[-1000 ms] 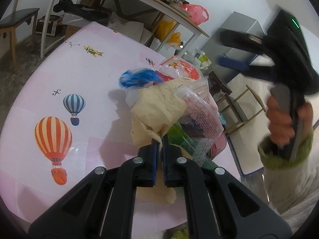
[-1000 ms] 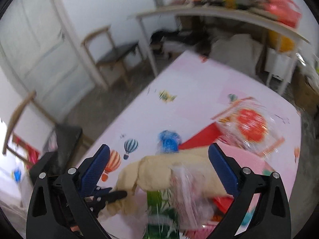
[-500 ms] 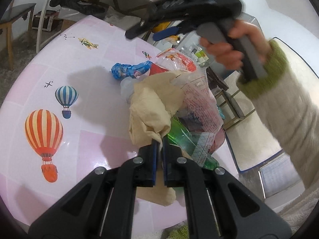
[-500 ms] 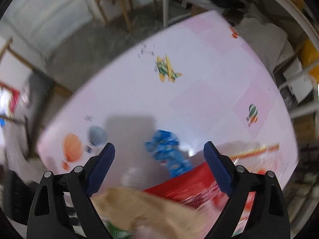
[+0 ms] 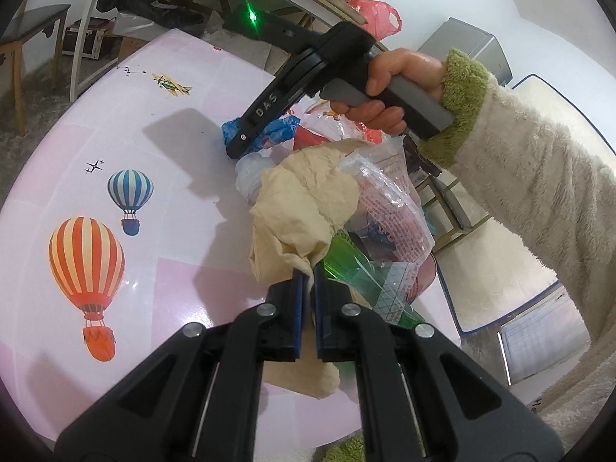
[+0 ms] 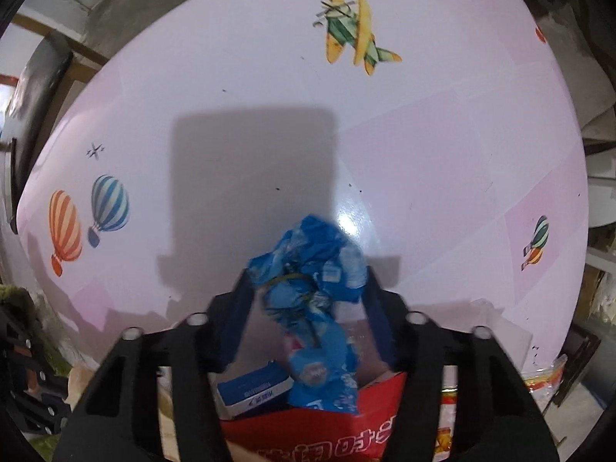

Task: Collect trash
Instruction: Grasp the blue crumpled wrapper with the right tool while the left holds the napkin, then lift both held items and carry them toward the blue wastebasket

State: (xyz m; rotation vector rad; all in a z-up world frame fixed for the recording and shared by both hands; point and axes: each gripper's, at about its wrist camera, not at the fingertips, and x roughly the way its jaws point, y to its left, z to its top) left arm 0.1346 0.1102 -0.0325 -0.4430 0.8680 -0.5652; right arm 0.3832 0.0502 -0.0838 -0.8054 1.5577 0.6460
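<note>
1. Nearest us, the left gripper (image 5: 307, 281) has its fingers closed on the edge of the beige bag (image 5: 304, 211), which slumps on the pink surface (image 5: 177, 77) with trash spilling from its mouth. We judge that this hand should hold steady and keep the mouth lifted while the other hand works.

2. Just past the bag, the right gripper (image 6: 306, 269) points down over the crumpled blue wrapper (image 6: 308, 265). Its fingers have just been closing and now straddle the wrapper; we cannot tell whether the pads already press on it.

3. To do this step well, we would close squarely on the wrapper's bulk, not on a loose flap, and lift it clear before swinging it towards the bag, so that it drags nothing else along.

4. Counting the trash: one blue wrapper, one small blue-and-white box (image 6: 252, 389), one red packet (image 6: 308, 435), one green bottle (image 5: 346, 260) and one clear printed bag (image 5: 389, 208).

5. Farther out, printed on the surface, we count three balloons and one aeroplane (image 6: 356, 32).
</note>
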